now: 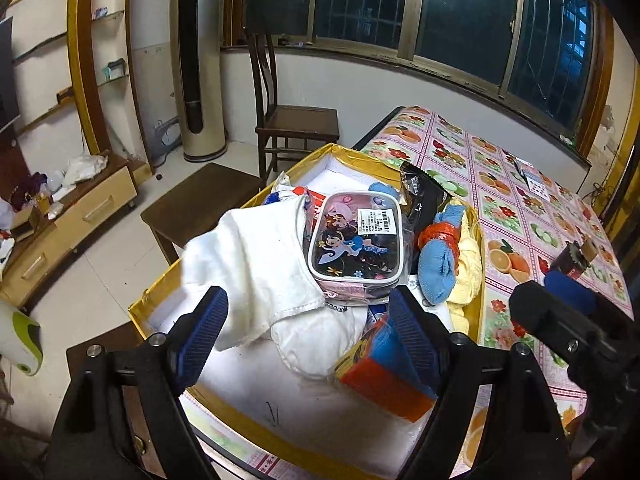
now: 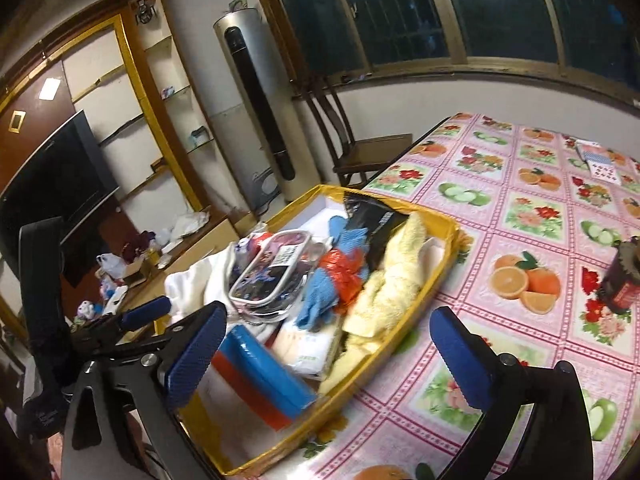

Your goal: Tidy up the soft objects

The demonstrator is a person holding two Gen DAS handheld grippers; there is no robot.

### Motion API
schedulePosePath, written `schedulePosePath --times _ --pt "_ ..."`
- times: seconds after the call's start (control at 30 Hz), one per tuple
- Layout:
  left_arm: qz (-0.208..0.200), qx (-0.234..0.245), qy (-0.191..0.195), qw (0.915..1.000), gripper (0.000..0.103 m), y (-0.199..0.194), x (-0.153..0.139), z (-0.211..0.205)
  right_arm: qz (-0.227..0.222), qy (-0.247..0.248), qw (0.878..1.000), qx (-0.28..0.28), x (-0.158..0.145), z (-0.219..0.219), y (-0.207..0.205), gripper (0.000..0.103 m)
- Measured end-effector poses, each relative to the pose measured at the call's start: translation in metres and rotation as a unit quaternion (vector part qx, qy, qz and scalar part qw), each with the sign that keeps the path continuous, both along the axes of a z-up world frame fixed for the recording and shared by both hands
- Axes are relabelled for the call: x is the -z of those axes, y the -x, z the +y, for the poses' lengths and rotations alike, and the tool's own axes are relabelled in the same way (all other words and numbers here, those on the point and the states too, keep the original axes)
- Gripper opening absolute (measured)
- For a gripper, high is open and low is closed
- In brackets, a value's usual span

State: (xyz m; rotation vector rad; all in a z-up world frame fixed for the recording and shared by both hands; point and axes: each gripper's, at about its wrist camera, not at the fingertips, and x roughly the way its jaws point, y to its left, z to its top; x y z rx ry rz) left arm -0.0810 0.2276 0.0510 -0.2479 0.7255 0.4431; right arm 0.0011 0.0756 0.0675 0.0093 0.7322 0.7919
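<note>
- Barcode sticker on clear cartoon pouch (image 1: pixel 354 240), print too small to read; white letters on black foil packet (image 1: pixel 424 196), not legible; faint green print on white tissue pack (image 2: pixel 308 346), unreadable
- Soft stuff piled in yellow-rimmed box (image 1: pixel 352 153) at tabletop (image 1: pixel 532 216) edge, on fruit-and-flower pink cloth
- White cloth (image 1: pixel 256 264) crumpled on box's left side, draped partly under pouch
- Blue knit glove (image 1: pixel 438 268) with orange-red plastic wrap around it, just right of pouch
- Pale yellow fluffy towel (image 2: pixel 384 292) along box's right wall, touching glove
- Blue-and-orange block (image 2: pixel 264 376) at near end of box, blurred
- Left gripper (image 1: pixel 308 336) spread wide, hanging over box above white cloth, nothing between fingers, no contact seen
- Right gripper (image 2: pixel 328 356) spread wide, holding nothing, left finger over box near block, right finger over tabletop outside box
- Dark red-labelled container (image 2: pixel 622 280) standing on tabletop well apart from box
</note>
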Motion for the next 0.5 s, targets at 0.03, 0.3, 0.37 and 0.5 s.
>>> schedulePosePath --times 0.03,0.3,0.37,0.5 --pt "-0.002 -0.002 -0.006 1.0000 0.083 0.001 -0.001 -0.001 -0.001 -0.001 1.000 0.002 0.000 -0.002 -0.001 0.103" --pt "-0.013 -0.012 -0.027 0.9995 0.083 0.005 0.000 -0.002 0.016 -0.008 1.000 0.012 0.009 -0.017 -0.006 0.103" --pt "-0.008 -0.019 -0.041 0.9989 0.083 0.004 0.001 -0.002 0.018 -0.008 1.000 0.012 0.011 -0.018 -0.006 0.103" --pt "-0.024 -0.019 -0.027 0.9992 0.084 0.007 0.000 0.002 0.019 -0.005 1.000 0.012 0.012 -0.019 -0.005 0.103"
